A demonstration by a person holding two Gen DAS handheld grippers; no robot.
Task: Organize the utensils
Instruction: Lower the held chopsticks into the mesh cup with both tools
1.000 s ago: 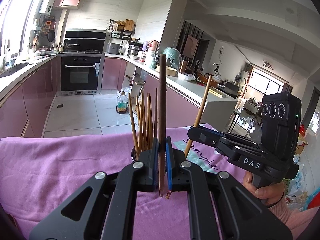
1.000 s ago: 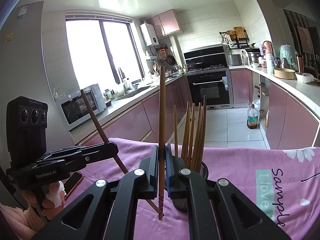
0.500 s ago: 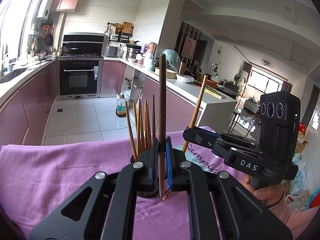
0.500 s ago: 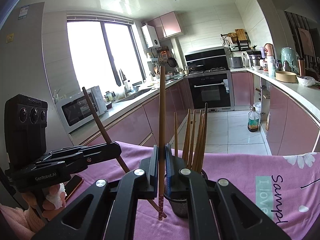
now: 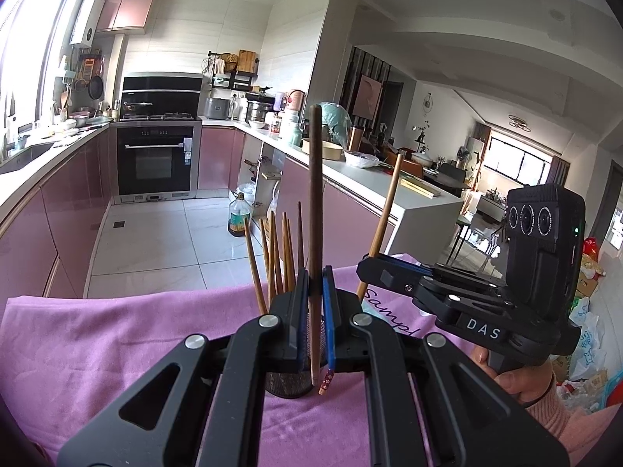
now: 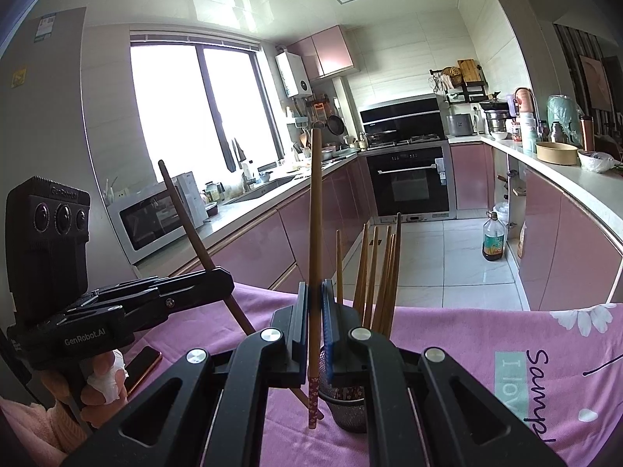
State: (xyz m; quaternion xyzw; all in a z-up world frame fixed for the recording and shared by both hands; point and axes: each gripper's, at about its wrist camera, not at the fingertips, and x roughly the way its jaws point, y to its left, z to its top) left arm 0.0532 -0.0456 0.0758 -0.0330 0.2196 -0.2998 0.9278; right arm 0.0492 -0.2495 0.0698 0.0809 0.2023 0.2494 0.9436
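Note:
My left gripper (image 5: 314, 295) is shut on a dark brown chopstick (image 5: 314, 194), held upright just in front of the dark mesh utensil holder (image 5: 290, 383). My right gripper (image 6: 314, 307) is shut on a lighter wooden chopstick (image 6: 314, 214) with a pink patterned tip, upright just left of the holder (image 6: 348, 404). Several wooden chopsticks (image 6: 383, 268) stand in the holder; they also show in the left wrist view (image 5: 278, 253). Each gripper shows in the other's view: the right one (image 5: 389, 268) and the left one (image 6: 194, 284).
The holder stands on a purple cloth (image 5: 117, 350) with "Sample" print (image 6: 537, 385). A phone (image 6: 142, 362) lies on the cloth near the left hand. Behind are pink kitchen cabinets, an oven (image 6: 409, 183) and a tiled floor with an oil bottle (image 6: 493, 237).
Both grippers have drawn a little closer to the holder and slightly upward, so its base now shows below the fingers. Both still grip their chopsticks.

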